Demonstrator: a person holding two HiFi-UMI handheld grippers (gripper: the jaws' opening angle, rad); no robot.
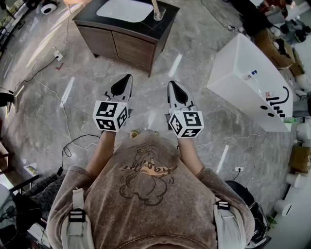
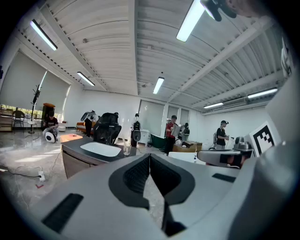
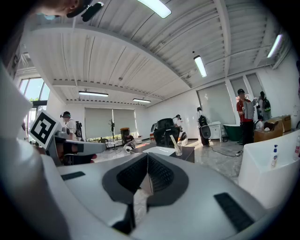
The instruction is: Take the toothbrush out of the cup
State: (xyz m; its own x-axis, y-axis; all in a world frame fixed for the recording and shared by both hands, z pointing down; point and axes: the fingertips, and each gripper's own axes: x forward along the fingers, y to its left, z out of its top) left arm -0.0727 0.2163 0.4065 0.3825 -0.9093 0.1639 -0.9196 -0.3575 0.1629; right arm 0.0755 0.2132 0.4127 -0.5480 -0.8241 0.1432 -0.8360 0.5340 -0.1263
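Toothbrush (image 1: 155,6), pale and slender, is held by neither gripper. The fingers (image 2: 136,176) of the left gripper (image 1: 128,78) are clenched together with nothing between them, black ribbed pads meeting at the tip. The fingers (image 3: 161,176) of the right gripper (image 1: 171,84) are likewise closed and empty. Both grippers are held side by side, near level, in front of the person's chest, each carrying its white cube with black square markers (image 1: 111,115). Beneath them lies grey marble-patterned floor (image 1: 204,44) crossed by loose cables. Well ahead of both stands a wooden vanity cabinet with a dark worktop (image 1: 146,26) and an inset white rectangular basin (image 1: 124,9). A clear glass cup (image 1: 159,14) stands upright on the worktop just beside the basin's right edge, and the toothbrush leans inside it, its upper end tilted left. A white rectangular tub-like fixture (image 1: 243,82) sits to the right, well apart from the cabinet.
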